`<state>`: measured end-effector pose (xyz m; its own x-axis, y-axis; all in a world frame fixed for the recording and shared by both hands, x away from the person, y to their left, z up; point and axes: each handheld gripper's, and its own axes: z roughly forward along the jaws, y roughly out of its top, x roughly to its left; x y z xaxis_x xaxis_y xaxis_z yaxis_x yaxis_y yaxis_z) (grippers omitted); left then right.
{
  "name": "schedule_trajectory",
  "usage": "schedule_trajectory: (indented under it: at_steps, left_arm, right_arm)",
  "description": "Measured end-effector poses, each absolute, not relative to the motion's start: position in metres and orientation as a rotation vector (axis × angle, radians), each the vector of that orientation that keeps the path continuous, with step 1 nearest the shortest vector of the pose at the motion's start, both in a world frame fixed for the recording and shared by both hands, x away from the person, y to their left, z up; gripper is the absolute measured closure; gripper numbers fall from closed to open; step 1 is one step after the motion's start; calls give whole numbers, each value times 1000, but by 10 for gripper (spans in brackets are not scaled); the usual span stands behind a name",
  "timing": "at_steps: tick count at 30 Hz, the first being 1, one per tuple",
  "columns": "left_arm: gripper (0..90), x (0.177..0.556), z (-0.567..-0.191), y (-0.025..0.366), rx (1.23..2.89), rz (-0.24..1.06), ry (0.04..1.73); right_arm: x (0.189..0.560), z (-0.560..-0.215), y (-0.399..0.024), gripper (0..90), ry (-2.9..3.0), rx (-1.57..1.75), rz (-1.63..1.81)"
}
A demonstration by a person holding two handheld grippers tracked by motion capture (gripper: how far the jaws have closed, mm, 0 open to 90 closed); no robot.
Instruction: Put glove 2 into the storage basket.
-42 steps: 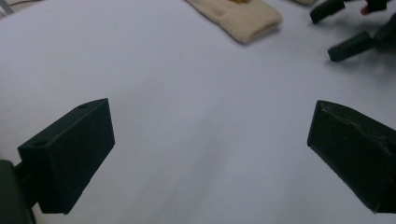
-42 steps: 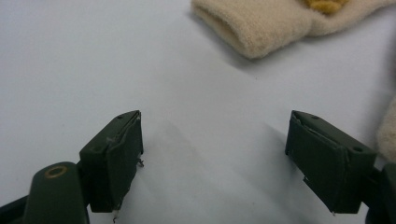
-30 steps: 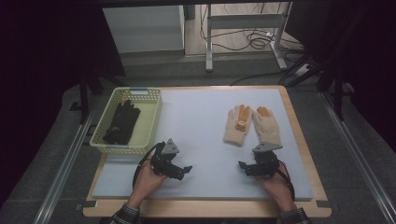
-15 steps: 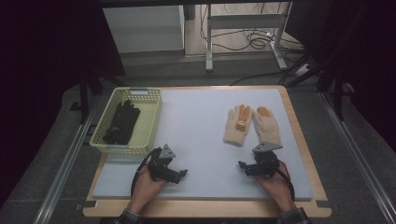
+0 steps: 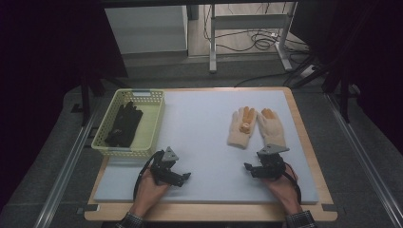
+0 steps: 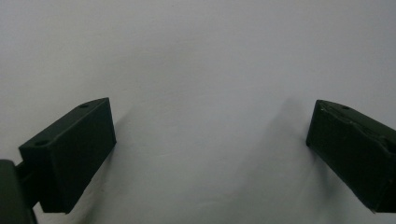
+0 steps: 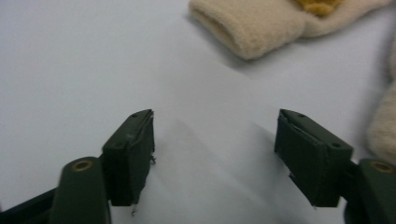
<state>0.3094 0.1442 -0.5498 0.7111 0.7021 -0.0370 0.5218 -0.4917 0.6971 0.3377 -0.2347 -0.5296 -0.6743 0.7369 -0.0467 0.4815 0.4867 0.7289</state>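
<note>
Two cream knitted gloves lie side by side on the pale mat (image 5: pixel 204 123), the left glove (image 5: pixel 241 128) and the right glove (image 5: pixel 272 129), both with orange on the fingers. My right gripper (image 5: pixel 248 168) rests on the mat just in front of them. Its jaws have just been closing a little and still stand apart, open (image 7: pixel 215 140), over bare mat. Ahead of them lies one glove's cuff (image 7: pixel 252 28); the other glove (image 7: pixel 385 116) is at the right edge. My left gripper (image 5: pixel 184 176) sits near the front left, open wide (image 6: pixel 210 140) over bare mat.
A yellow-green basket (image 5: pixel 158 118) stands at the mat's left edge with a pair of black gloves (image 5: pixel 124 124) inside. The mat lies on a wooden board (image 5: pixel 209 213). Beyond the table are a white cabinet (image 5: pixel 145 28) and cables on the floor.
My left hand has drifted slightly toward the front edge of the mat. The right hand has stayed where it was. The gloves and basket have not moved.
</note>
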Motion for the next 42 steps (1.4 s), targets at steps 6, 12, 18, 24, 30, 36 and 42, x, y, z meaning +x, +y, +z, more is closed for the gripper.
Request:
schedule_trajectory:
  at_steps: [6,12,18,24,30,36,42]
  left_arm:
    - [14,309,-550,144,2207,328,926]
    - [14,309,-550,144,2207,328,926]
    - [14,309,-550,144,2207,328,926]
    - [14,309,-550,144,2206,328,926]
    - [14,309,-550,144,2206,328,926]
    - [14,309,-550,144,2205,328,927]
    - [14,309,-550,144,2206,329,926]
  right_arm:
    - [340,-518,-247,417,2339,1062,1012]
    - [351,-500,-263,511,2280,1105,1013]
    - [369,-489,-276,556,2232,1154,1024]
    - [393,-486,-288,527,2178,1184,966]
    - [422,-493,-294,373,2155,1212,918]
    - [452,-510,-296,280,2162,1249,893]
    - [463,-519,-296,508,2154,1350,885]
